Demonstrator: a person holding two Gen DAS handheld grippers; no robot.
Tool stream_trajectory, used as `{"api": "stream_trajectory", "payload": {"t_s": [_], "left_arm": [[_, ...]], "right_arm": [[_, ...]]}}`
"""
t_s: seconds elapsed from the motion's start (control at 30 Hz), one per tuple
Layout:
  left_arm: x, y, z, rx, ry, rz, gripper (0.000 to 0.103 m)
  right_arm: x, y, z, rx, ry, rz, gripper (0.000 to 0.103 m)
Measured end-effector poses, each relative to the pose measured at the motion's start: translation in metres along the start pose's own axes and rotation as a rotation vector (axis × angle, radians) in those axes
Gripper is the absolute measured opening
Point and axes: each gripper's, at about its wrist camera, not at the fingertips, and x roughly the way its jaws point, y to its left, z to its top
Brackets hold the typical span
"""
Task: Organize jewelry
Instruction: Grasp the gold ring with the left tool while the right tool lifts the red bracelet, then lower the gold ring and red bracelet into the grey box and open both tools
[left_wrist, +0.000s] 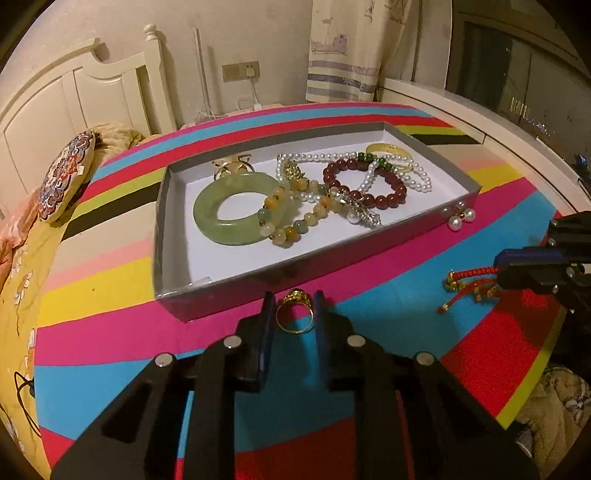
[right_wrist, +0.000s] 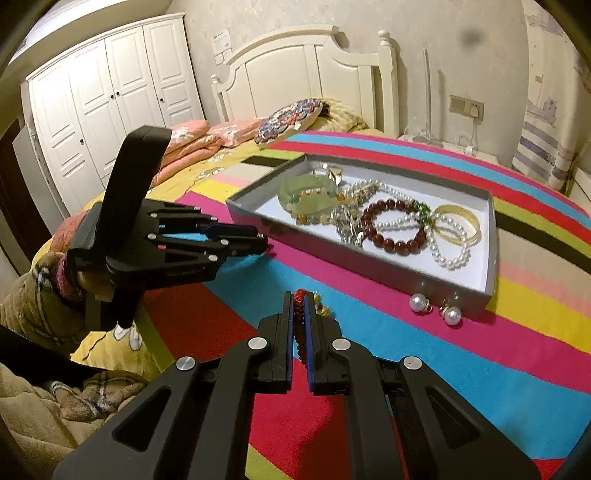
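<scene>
A grey tray (left_wrist: 258, 273) (right_wrist: 369, 271) on the striped cloth holds a green jade bangle (left_wrist: 236, 208), a yellow bead bracelet (left_wrist: 295, 221), a dark red bead bracelet (left_wrist: 364, 184) (right_wrist: 393, 225), a pearl strand (left_wrist: 406, 177) and a gold bangle (right_wrist: 458, 223). My left gripper (left_wrist: 294, 300) is shut on a gold ring (left_wrist: 294, 313) just in front of the tray. My right gripper (right_wrist: 300, 301) is shut on a red braided cord bracelet (right_wrist: 300, 325) (left_wrist: 469, 284). Two pearl earrings (left_wrist: 460, 218) (right_wrist: 436, 308) lie by the tray's corner.
The striped cloth (left_wrist: 369, 424) covers a bed. A round embroidered cushion (left_wrist: 66, 173) and pink quilts (right_wrist: 195, 140) lie near the white headboard (right_wrist: 303, 77). A white wardrobe (right_wrist: 107, 96) stands beyond. A white windowsill (left_wrist: 498, 122) runs along the right.
</scene>
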Motion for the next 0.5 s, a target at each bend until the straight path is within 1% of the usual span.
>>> {"api": "stream_trajectory", "payload": {"t_s": [0.27,0.5], "left_arm": [[-0.021,-0.009,0.008,0.035,-0.048,0.007,0.020],[-0.032,-0.014,0.020,0.054,-0.075,0.011,0.020]], "right_arm": [[-0.027,0.008,0.018,-0.024,-0.078,-0.027,0.006],[-0.040,0.007,0.036,-0.048,-0.121,-0.055,0.006]]}}
